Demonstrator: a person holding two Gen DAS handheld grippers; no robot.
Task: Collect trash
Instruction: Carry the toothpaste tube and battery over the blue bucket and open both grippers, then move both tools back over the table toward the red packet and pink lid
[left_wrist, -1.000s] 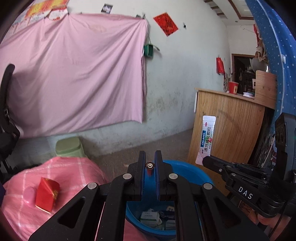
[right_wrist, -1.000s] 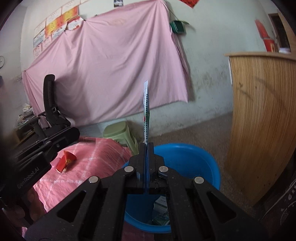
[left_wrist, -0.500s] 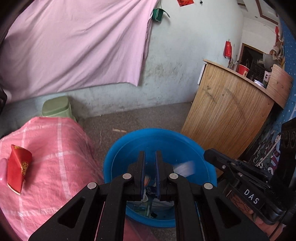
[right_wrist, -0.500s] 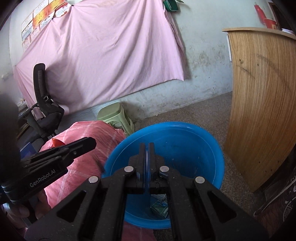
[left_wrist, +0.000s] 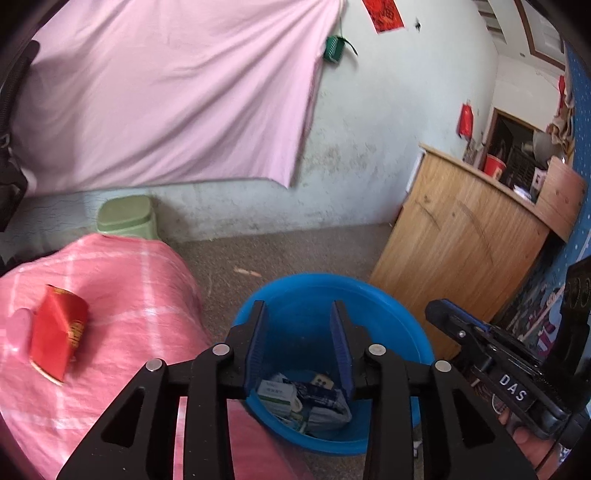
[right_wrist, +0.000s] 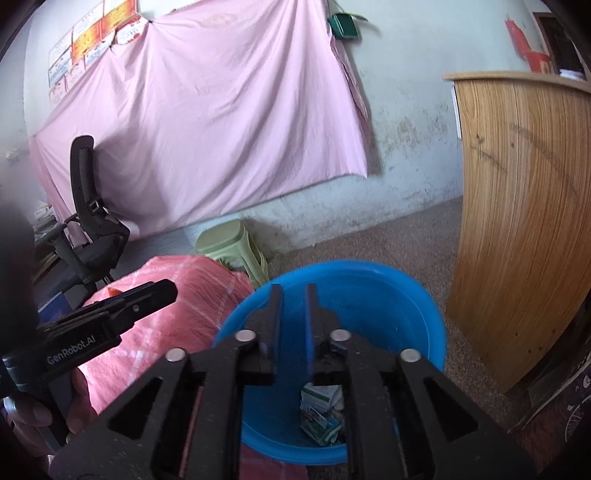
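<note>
Both grippers sit over the blue basin (left_wrist: 388, 314), pointing down into it.

Left gripper (left_wrist: 298, 310): jaws have just been opening, now a moderate gap, nothing between the pads. Through the gap you see basin interior only.

Right gripper (right_wrist: 292, 291): jaws also just been opening, narrower gap than the left one, nothing between the pads. In the left wrist view it shows at the basin's right side, "DAS" label visible, person's fingers (left_wrist: 524, 439) under it.

Trash: a pile of small packets and wrappers (left_wrist: 306, 402) lies at the bottom of the basin, white/green boxes plus blue-and-white foil. Same pile in the right wrist view (right_wrist: 321, 413), toward the basin's near wall.

Left of the basin, touching or just beside its rim: table covered in pink checked cloth (left_wrist: 110, 369). On it, well apart from the basin: red paper cup (left_wrist: 57, 332) lying on its side, and a pink object (left_wrist: 16, 328) just beside the cup, too blurred to identify.

Beyond the basin on the floor: green plastic stool (right_wrist: 229, 243), close to the wall. A small scrap (left_wrist: 246, 272) lies on the floor just beyond the basin rim. Right of the basin: wooden counter (right_wrist: 524, 221). Behind everything, pink sheet (right_wrist: 207, 122) hung on the wall. Black office chair (right_wrist: 92, 225) far left of the basin.
</note>
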